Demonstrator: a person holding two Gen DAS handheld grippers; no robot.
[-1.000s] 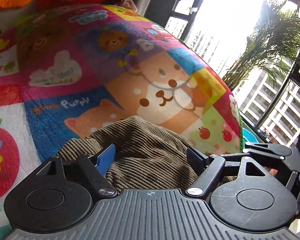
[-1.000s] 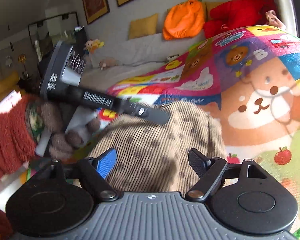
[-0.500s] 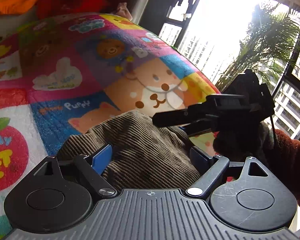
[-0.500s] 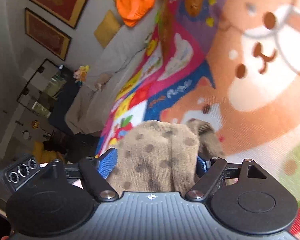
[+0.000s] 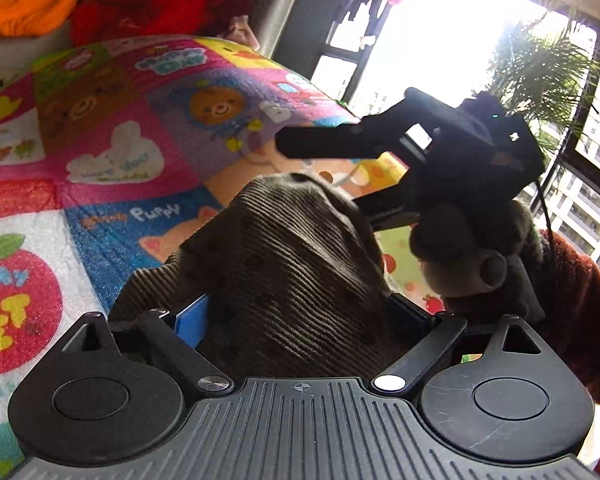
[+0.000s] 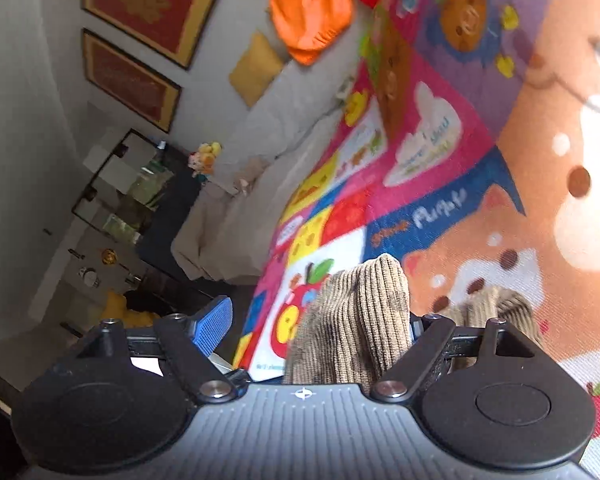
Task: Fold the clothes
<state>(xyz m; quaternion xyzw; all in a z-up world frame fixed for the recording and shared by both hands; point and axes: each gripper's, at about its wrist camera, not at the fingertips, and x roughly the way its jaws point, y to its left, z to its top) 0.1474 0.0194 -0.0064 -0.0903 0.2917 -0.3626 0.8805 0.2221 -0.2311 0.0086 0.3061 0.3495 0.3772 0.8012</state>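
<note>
A brown corduroy garment with dark spots is bunched up above the colourful play mat. My left gripper has its jaws wide, with the cloth lying between them. The right gripper, held in a gloved hand, shows in the left wrist view above and right of the cloth. In the right wrist view the right gripper is tilted and its jaws stand wide. A fold of the garment lies against its right finger. The blue left pad is bare.
A grey sofa with orange, yellow and red cushions lies beyond the mat. A window with a palm plant is at the right. Dark furniture and shelves stand by the left wall.
The garment has been lifted higher off the mat. The right gripper has swung up and over the cloth and rolled, and its view has tilted.
</note>
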